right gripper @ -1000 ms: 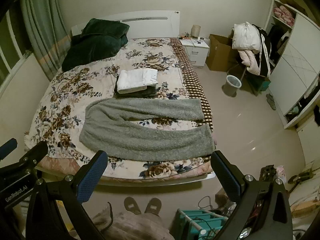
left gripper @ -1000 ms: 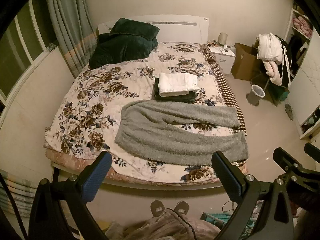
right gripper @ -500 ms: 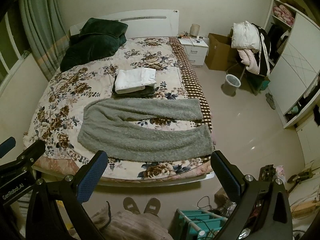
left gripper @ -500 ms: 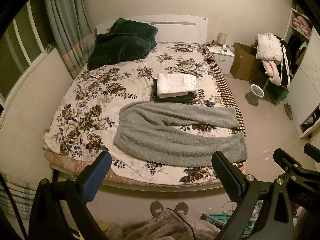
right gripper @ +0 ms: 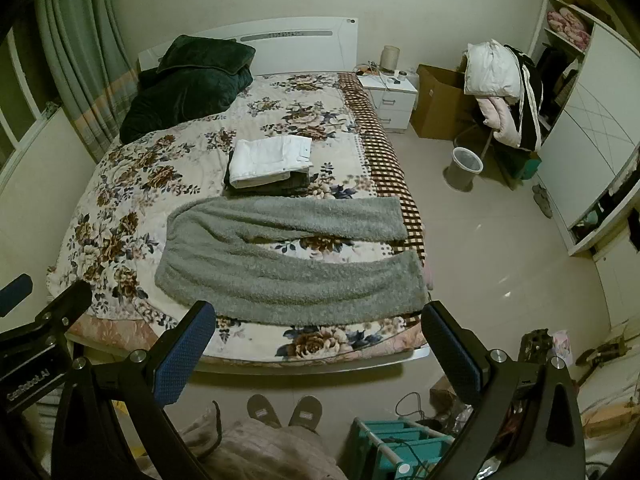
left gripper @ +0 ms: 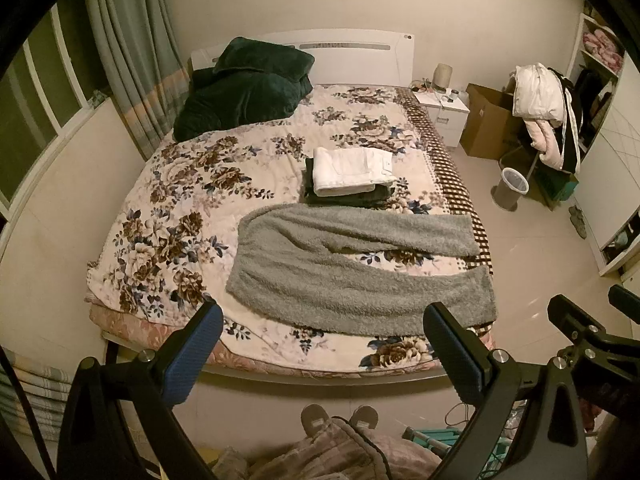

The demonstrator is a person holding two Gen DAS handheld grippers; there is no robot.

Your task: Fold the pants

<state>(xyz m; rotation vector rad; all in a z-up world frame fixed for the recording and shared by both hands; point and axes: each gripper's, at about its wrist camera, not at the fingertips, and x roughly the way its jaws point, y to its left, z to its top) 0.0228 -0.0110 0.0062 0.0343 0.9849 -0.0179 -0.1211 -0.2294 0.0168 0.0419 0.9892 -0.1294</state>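
Observation:
Grey fleece pants [left gripper: 344,280] lie spread flat across the near part of a floral bedspread [left gripper: 180,208], waist to the left, both legs reaching the right edge; they also show in the right wrist view [right gripper: 288,276]. My left gripper [left gripper: 322,320] is open and empty, held in the air before the bed's foot. My right gripper [right gripper: 318,318] is open and empty too, level with the near edge, clear of the pants.
A stack of folded clothes, white on dark [left gripper: 350,176], lies behind the pants. A dark green blanket [left gripper: 244,88] is at the headboard. A bin [right gripper: 464,168], a box [right gripper: 436,100] and a teal rack [right gripper: 400,444] stand on the floor at right.
Both grippers have drifted slightly to the right and back; the bed sits a little further left in both views. Nothing on the bed has moved. Both grippers stay open.

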